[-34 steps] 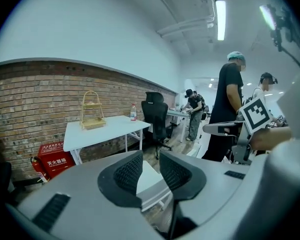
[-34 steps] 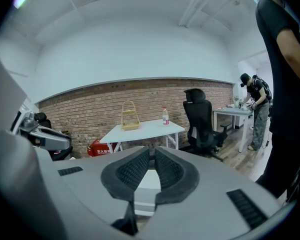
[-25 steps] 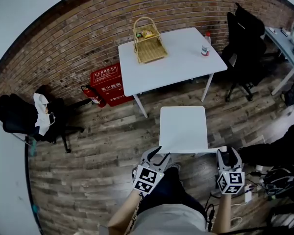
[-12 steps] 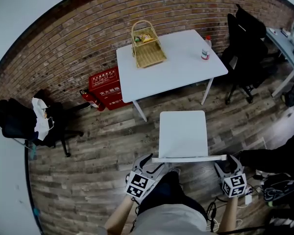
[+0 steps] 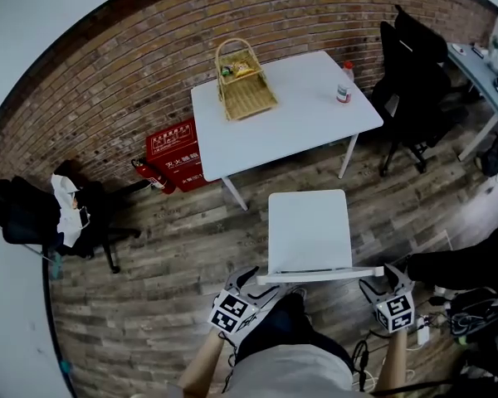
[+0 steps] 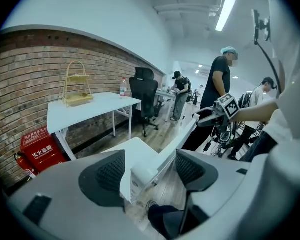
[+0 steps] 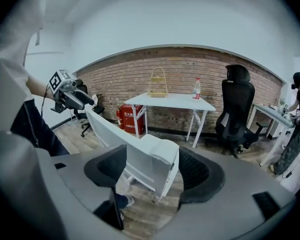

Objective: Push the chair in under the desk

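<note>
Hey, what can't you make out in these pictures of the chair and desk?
Chair legs: head view, hidden under the seat.
Desk back legs: head view, hidden under its top.
Bottle label: every view, too small.
Basket contents: every view, too small.

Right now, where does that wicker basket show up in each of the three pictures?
Head view: the wicker basket stands upper middle, on the left part of the white desk.
Left gripper view: upper left, on the white desk's near end.
Right gripper view: top centre, on the white desk, in front of the brick wall.
Shared landmark: the red box on the floor beside the white desk shows in all three.
</note>
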Demonstrator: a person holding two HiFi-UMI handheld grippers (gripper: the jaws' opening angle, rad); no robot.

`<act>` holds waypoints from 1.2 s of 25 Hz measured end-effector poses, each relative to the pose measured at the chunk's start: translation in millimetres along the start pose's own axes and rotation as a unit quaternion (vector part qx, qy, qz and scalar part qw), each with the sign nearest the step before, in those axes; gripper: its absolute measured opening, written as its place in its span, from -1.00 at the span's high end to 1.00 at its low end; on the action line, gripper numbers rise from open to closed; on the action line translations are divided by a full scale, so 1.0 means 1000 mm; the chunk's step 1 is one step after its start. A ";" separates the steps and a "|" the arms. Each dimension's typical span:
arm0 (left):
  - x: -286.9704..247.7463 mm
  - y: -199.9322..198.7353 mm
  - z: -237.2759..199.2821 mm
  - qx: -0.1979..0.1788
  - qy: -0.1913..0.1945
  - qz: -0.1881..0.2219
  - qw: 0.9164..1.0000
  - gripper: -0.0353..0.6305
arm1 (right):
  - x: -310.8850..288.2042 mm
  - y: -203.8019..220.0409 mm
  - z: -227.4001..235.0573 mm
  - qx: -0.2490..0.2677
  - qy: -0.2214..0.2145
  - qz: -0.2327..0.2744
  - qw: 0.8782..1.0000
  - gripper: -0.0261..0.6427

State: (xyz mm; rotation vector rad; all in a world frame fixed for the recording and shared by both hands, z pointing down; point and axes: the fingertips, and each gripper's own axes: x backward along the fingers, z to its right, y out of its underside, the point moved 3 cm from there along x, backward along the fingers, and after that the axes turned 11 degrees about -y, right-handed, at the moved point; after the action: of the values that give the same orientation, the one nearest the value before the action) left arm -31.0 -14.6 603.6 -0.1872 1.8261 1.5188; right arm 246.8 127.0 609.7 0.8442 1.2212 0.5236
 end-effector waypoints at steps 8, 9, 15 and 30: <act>-0.018 0.008 0.006 -0.009 0.017 -0.022 1.000 -0.04 | -0.004 0.009 0.014 -0.045 -0.002 0.006 0.999 -0.02; -0.020 0.008 0.006 -0.002 0.016 -0.023 1.000 -0.04 | -0.004 0.009 0.015 -0.047 -0.006 0.008 0.999 -0.02; -0.030 0.010 0.007 -0.009 0.001 -0.028 1.000 -0.03 | -0.009 0.012 0.012 -0.042 -0.027 0.019 0.999 0.03; -0.035 0.007 0.008 -0.018 -0.005 -0.031 0.999 0.02 | -0.012 0.010 0.022 -0.050 -0.020 0.003 0.999 0.05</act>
State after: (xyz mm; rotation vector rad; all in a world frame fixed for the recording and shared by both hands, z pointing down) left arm -6.0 -17.1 630.7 -0.2504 1.7696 1.5087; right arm 264.8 118.0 626.8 0.7711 1.1467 0.5659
